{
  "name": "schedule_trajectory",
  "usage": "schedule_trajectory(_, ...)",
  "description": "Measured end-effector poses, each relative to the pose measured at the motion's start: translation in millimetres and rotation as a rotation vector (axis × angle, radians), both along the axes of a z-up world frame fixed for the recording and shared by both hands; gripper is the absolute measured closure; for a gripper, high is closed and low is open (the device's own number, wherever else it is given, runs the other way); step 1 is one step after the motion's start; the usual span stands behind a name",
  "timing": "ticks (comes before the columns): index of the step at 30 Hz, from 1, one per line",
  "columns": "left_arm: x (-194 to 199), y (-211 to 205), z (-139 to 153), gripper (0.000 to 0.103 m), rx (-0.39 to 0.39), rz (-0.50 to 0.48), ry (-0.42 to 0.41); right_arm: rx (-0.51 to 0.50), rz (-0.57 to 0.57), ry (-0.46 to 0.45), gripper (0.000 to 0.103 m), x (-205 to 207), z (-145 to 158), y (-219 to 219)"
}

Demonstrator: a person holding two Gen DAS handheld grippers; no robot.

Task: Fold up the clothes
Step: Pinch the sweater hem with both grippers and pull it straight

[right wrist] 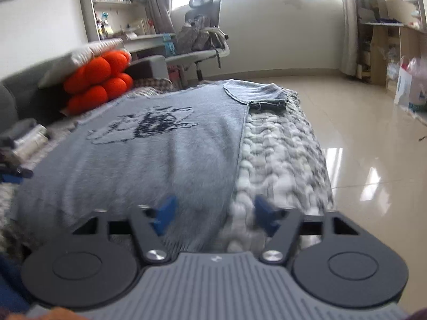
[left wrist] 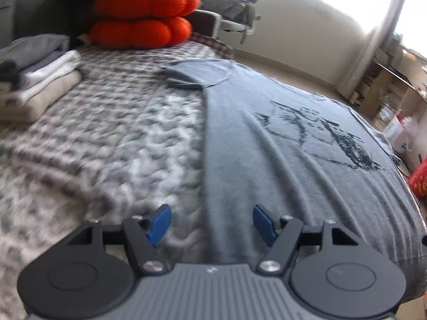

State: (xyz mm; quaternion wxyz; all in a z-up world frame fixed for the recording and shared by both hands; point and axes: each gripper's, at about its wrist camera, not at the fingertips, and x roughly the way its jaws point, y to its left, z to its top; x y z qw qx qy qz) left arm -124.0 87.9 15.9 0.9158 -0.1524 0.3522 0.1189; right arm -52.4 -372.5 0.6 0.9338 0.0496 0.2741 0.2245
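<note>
T-shirt [left wrist: 307, 160] grey, dark print, spread flat.

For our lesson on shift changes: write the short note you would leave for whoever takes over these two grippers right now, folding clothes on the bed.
Left gripper: open, empty, over the near left edge of the grey T-shirt.
Right gripper: open, empty, over the shirt's near right edge.
Things: shirt lies flat, print up, on the knitted blanket; both sleeves look folded in. Folded clothes are stacked beyond the left gripper.
Done: shirt spread, sleeves in.
Left: grip the near hem corners, fold the shirt, add it to the stack.
</note>
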Motion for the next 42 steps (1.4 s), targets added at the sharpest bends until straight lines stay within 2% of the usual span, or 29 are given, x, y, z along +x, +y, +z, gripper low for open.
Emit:
schedule_trajectory(2, -11, 3, -4, 0.057, -0.033, 0.009, 0.004, 0.06, 0.001, 0.015, 0.061, -14, -5, -11)
schedule_trajectory(4, -21, 4, -8, 0.058, -0.065, -0.009, 0.013, 0.092, -0.001, 0.029, 0.067, -27, -11, -19)
schedule_trajectory(10, -38, -3, -8, 0.058, -0.1, -0.069, -0.017, 0.139, 0.023, 0.04, 0.068, -59, -21, -25)
schedule_trajectory(16, -35, -20, -16, 0.058, -0.08, -0.12, -0.007, 0.169, 0.057, 0.077, 0.075, -57, -31, -8)
schedule_trajectory(18, -33, -24, -17, 0.068, -0.048, -0.111, 0.004, 0.183, 0.043, 0.074, 0.081, -57, -30, -7)
schedule_trajectory(19, -33, -24, -17, 0.075, -0.032, -0.11, 0.007, 0.189, 0.035, 0.074, 0.09, -57, -30, -6)
schedule_trajectory(20, -33, -25, -16, 0.082, -0.017, -0.11, 0.01, 0.181, 0.022, 0.079, 0.093, -56, -30, -6)
schedule_trajectory(22, -35, -23, -15, 0.094, -0.026, -0.117, 0.005, 0.18, 0.022, 0.076, 0.094, -55, -29, -6)
schedule_trajectory(23, -37, -23, -14, 0.096, -0.033, -0.121, 0.003, 0.18, 0.022, 0.071, 0.094, -56, -28, -6)
schedule_trajectory(30, -44, -16, -2, 0.098, -0.079, -0.12, -0.011, 0.221, 0.007, 0.02, 0.095, -56, -5, -12)
schedule_trajectory(34, -52, -14, 9, 0.098, -0.068, -0.127, -0.032, 0.208, 0.03, 0.007, 0.095, -58, 5, -10)
schedule_trajectory(38, -59, -11, 12, 0.098, -0.068, -0.134, -0.039, 0.237, 0.045, 0.03, 0.096, -62, 6, -13)
schedule_trajectory(42, -61, -7, 9, 0.099, -0.059, -0.136, -0.034, 0.2, 0.046, 0.075, 0.096, -60, -7, -11)
